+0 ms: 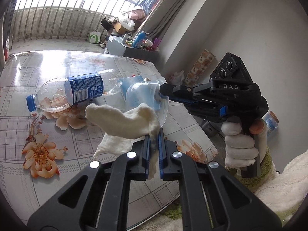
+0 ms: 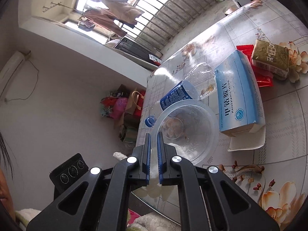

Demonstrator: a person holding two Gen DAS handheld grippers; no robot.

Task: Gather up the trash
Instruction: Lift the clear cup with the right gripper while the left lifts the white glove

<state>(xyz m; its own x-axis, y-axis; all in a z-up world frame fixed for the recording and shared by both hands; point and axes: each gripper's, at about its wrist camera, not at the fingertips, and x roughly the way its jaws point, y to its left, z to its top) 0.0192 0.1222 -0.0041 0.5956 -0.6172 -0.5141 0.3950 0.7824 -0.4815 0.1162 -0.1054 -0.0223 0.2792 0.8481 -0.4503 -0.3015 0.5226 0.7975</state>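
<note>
My left gripper [image 1: 154, 134] is shut on a crumpled white tissue [image 1: 123, 123], held a little above the flowered table [image 1: 38, 96]. My right gripper [image 1: 160, 94] comes in from the right, held by a gloved hand [image 1: 238, 146], and is shut on the rim of a clear plastic bowl [image 1: 146, 98]. In the right wrist view the right gripper [image 2: 154, 136] pinches the near rim of the clear plastic bowl [image 2: 188, 129], which is tipped up. An empty plastic bottle [image 1: 77, 90] with a blue label lies on its side behind the bowl; the bottle [image 2: 182, 90] also shows there.
A blue-and-white medicine box [image 2: 238, 92], a red wrapper [image 2: 259, 75] and a green-gold drink carton [image 2: 271, 57] lie on the table. A white card [image 2: 248, 140] sits under the box. Clutter stands on a low cabinet [image 1: 134, 44] by the balcony railing. The table's near edge [image 1: 163, 206] runs below the left gripper.
</note>
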